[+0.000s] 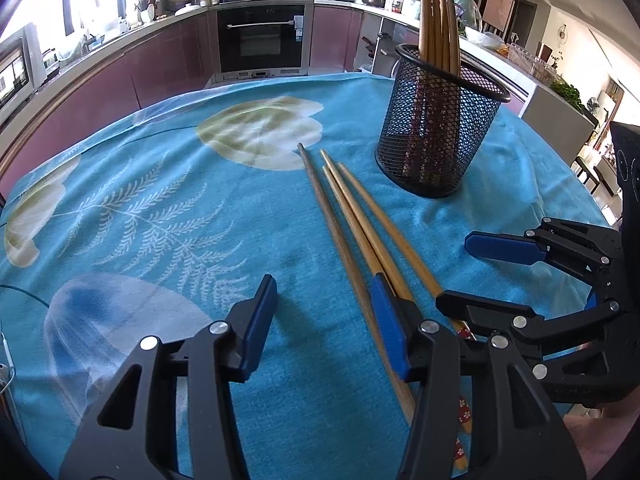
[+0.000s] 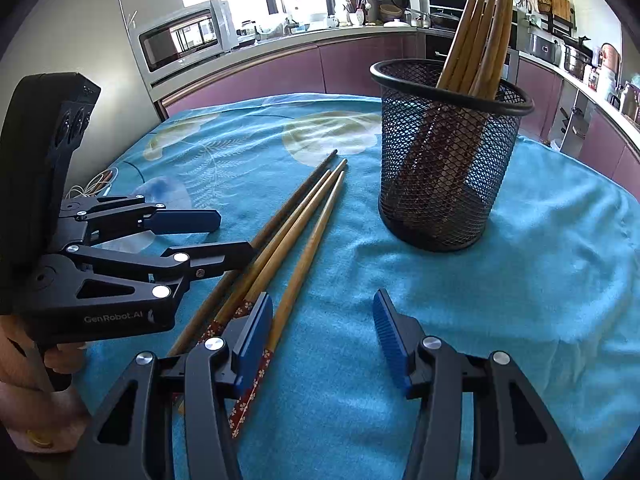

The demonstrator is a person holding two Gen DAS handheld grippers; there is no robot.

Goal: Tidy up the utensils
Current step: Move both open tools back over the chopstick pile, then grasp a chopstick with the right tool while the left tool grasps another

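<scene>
- The left hand-held gripper (image 1: pixel 324 300) hung low over the surface (image 1: pixel 160 208), its jaws partly apart and holding nothing.
- The right hand-held gripper (image 2: pixel 324 320) was just beside it, jaws also partly apart and empty.
- Four loose chopsticks (image 1: pixel 352 216) lay side by side on the blue cloth, running under both grippers' inner fingers.
- The black mesh cup (image 2: pixel 444 160) stood upright a little past their tips, with more chopsticks leaning inside.
- Bare cloth lay on the left, out to the surface's far edge.
</scene>
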